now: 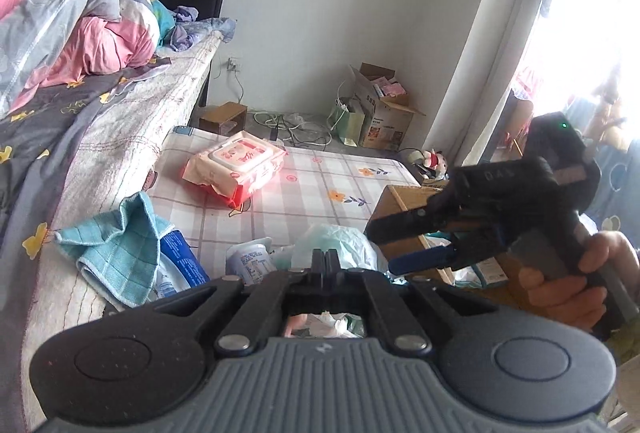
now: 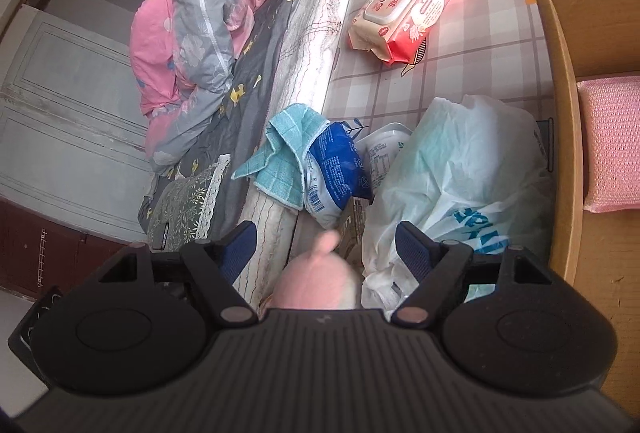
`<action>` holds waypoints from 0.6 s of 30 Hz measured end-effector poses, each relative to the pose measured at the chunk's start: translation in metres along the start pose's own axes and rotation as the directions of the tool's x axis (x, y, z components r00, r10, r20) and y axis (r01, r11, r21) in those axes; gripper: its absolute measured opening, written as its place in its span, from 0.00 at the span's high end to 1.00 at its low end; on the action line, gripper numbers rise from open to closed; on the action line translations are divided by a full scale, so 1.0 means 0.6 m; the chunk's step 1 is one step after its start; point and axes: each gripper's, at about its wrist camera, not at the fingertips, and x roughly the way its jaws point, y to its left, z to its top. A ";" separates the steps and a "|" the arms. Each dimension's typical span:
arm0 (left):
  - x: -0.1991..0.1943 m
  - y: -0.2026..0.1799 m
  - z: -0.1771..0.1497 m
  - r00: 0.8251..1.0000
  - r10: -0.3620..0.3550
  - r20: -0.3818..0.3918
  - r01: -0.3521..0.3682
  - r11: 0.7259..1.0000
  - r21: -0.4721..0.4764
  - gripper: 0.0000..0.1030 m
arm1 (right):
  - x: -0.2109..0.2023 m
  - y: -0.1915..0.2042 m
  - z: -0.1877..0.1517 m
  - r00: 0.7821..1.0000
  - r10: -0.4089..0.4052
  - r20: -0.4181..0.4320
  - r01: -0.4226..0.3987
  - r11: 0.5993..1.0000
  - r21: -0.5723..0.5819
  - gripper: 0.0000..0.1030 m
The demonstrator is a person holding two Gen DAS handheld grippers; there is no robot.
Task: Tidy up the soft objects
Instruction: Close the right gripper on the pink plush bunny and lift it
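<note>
Left wrist view first, going left to right: rumpled pink and grey quilt (image 1: 80,21) up on the bed, then lower down the teal cloth (image 1: 116,253) slumped over a blue packet (image 1: 182,257) at the near edge of the checked counter (image 1: 320,185). The wipes pack (image 1: 236,163) sits further back on its own. The left tongs (image 1: 325,261) are pressed together with nothing in them, parked just over a white tub (image 1: 252,257) and a pale plastic bag (image 1: 340,237). Far right, the right tongs (image 1: 416,241) hang in front of the cardboard box (image 1: 404,201).

Right wrist view says the same story: cloth (image 2: 286,153) and packet (image 2: 332,161) on the left, bag (image 2: 460,173) in the middle, box (image 2: 560,113) on the right with a pink sponge-like pad (image 2: 610,141) already inside. The right tongs (image 2: 326,245) stand apart, empty, with a blurry pink soft thing (image 2: 316,281) right below them. I can't tell what it is.

What could go wrong, I reckon:
- The cloth is draped on the packet, so a grab there may drag the packet along or off the edge.
- The bag is slippery and bulky. A pinch could catch only film and spill whatever's inside.
- Both tongs are close together near the box, so they could knock each other.
- The pink thing is so close under the camera that closing on it is basically blind.
</note>
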 end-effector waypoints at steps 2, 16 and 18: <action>-0.004 0.003 -0.004 1.000 0.003 -0.003 -0.003 1.000 -0.007 1.00 | -0.008 -0.002 -0.013 1.000 0.006 0.013 -0.006 1.000 0.004 0.25; -0.072 0.099 -0.132 0.983 0.162 -0.083 -0.172 0.978 -0.120 0.84 | 0.038 0.042 -0.186 0.997 0.015 -0.081 -0.024 0.994 -0.110 0.26; -0.091 0.117 -0.146 0.980 0.180 -0.085 -0.191 0.971 -0.145 0.83 | 0.062 0.065 -0.200 0.992 -0.004 -0.126 -0.018 0.985 -0.172 0.26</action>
